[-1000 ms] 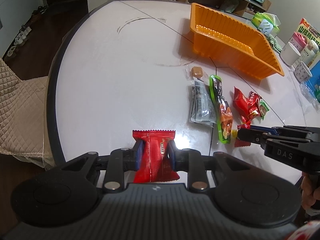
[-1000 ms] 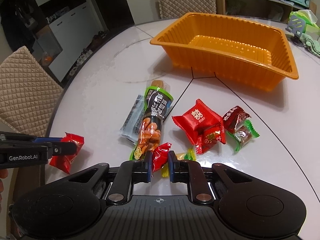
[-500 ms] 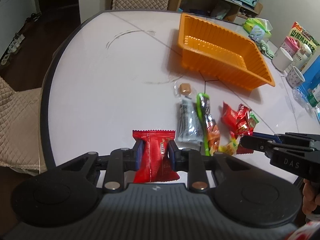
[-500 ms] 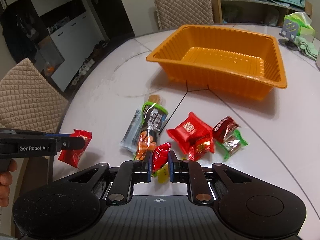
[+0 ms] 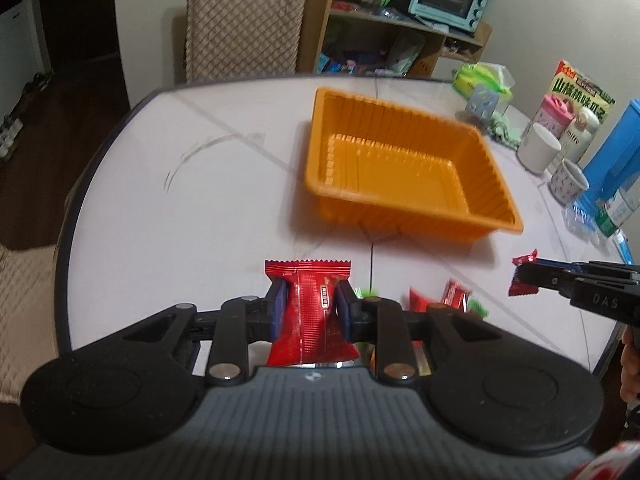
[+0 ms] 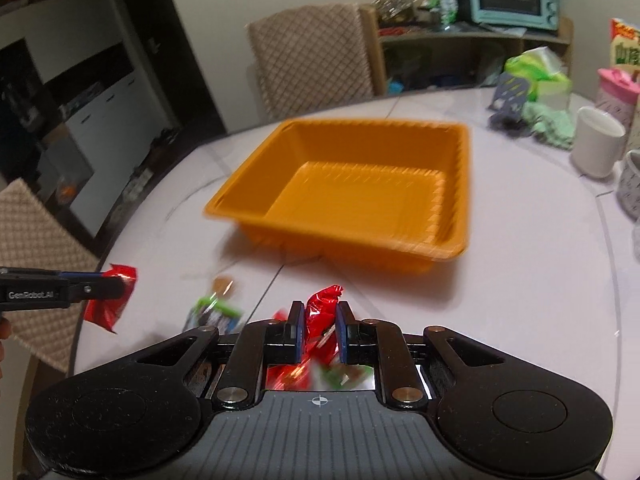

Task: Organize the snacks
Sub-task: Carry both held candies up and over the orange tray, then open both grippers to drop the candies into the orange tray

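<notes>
Left gripper (image 5: 311, 305) clamps a red packet (image 5: 310, 320), right gripper (image 6: 318, 332) a red candy (image 6: 322, 310); remaining snacks (image 6: 214, 312) are blurred, partly hidden.

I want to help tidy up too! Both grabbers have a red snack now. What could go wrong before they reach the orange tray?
The small red candy is pinched only by its crinkly wrapper in the right gripper, so it might slip out. Both grippers may head for the orange tray together, so the left gripper with its red packet could bump the other. The tray looks light and might slide if knocked.
</notes>
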Motion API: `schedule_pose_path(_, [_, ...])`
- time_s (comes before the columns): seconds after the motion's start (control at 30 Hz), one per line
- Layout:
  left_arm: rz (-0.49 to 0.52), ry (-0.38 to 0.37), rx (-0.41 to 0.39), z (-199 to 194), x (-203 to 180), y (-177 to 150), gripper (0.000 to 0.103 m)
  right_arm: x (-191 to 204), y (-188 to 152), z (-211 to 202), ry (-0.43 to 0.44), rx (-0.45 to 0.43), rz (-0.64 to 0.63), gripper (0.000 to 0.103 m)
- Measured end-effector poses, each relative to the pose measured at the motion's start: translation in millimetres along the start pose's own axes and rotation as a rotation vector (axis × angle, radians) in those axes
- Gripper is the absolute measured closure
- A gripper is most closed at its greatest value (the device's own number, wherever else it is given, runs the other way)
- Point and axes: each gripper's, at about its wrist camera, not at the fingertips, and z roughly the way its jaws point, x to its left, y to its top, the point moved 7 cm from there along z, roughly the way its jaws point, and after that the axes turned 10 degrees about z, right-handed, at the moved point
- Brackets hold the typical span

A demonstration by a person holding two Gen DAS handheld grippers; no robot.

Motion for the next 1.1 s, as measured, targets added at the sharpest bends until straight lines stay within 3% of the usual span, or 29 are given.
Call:
schedule_pose_path(0.27, [0.065,-0.013,-0.054,23,-14,58,0.079,-29,51,6,-0.023,-0.058,0.009,0.087])
schedule_pose_path(0.53, [0.09,-0.051,-0.064,59,-28,107,0.079,-41,81,29,-0.035,-0.062,-0.01,0.086])
schedule_pose_path(1.1, [0.137,-0.031,0.045,144,-48,134,0.079,-66,98,75,-0.056,0.002,-0.003,0.086])
